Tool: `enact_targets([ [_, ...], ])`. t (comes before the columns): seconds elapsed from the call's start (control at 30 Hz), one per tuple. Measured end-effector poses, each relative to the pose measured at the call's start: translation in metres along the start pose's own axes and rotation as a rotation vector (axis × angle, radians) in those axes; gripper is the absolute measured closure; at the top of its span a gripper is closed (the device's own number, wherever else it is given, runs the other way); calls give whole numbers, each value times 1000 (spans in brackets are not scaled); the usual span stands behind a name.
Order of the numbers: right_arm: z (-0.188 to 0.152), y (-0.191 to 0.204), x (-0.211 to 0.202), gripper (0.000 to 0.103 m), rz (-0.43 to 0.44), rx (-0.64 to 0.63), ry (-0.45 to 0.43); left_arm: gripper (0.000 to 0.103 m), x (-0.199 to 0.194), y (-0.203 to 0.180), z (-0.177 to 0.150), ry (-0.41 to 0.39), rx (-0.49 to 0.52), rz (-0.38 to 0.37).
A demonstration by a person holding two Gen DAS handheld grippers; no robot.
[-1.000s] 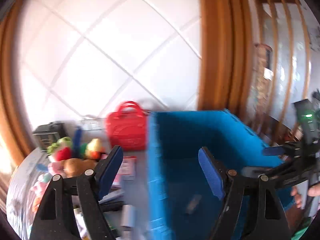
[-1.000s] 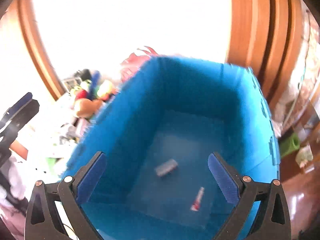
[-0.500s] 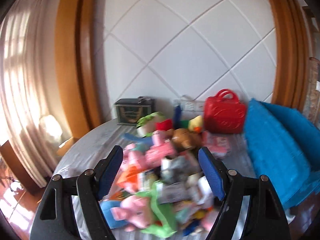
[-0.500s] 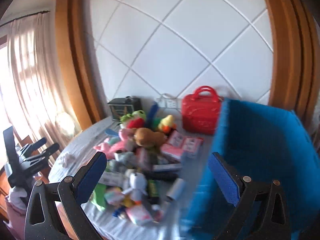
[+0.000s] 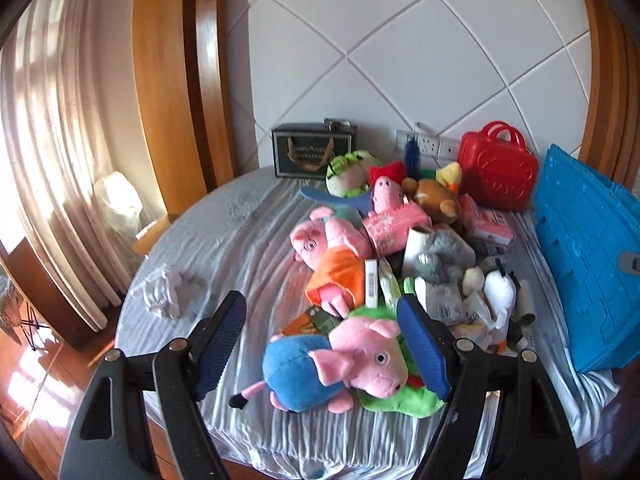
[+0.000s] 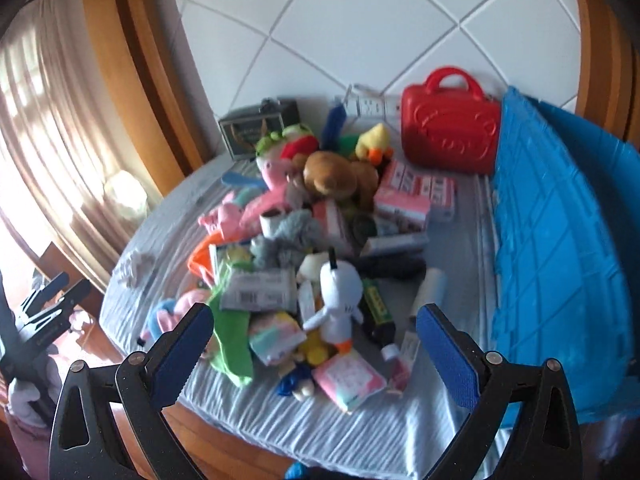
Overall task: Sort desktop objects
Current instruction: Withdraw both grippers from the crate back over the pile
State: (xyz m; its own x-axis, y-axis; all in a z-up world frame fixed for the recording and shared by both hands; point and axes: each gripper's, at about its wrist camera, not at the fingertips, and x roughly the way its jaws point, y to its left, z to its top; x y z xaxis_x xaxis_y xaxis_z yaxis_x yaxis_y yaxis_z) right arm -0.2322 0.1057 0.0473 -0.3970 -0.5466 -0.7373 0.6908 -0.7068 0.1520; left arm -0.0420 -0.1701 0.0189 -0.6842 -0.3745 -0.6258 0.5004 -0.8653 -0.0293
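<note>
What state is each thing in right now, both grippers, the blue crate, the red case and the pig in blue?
Left gripper: open, empty, above the table edge.
Right gripper: open, empty.
Blue crate: upright at the table's right end; contents hidden.
Red toy suitcase: closed, standing against the wall.
Pig plush in blue: lying on its side, untouched.

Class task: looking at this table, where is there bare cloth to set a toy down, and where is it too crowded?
Free: the grey cloth left of the pile, between the pink pig plush and the crumpled white tissue; also the strip between the red case and the blue crate. Crowded: the central toy heap.
</note>
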Motion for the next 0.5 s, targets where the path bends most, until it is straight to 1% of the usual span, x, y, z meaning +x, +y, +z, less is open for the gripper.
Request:
enact_targets([
  [0.07, -7, -3, 16, 0, 3, 5, 36, 25, 14, -4, -7, 32, 5, -7],
  [0.17, -13, -12, 39, 0, 2, 19, 84, 25, 38, -9, -19, 81, 17, 6],
  [0.27, -18, -24, 60, 0, 17, 23, 124, 25, 61, -11, -31, 150, 26, 26],
  [0.4, -25, -42, 97, 0, 29, 11, 192, 25, 82, -22, -39, 214, 31, 61],
  [0.5, -27, -50, 121, 0, 57, 1, 228, 25, 94, -31, -43, 249, 41, 75],
])
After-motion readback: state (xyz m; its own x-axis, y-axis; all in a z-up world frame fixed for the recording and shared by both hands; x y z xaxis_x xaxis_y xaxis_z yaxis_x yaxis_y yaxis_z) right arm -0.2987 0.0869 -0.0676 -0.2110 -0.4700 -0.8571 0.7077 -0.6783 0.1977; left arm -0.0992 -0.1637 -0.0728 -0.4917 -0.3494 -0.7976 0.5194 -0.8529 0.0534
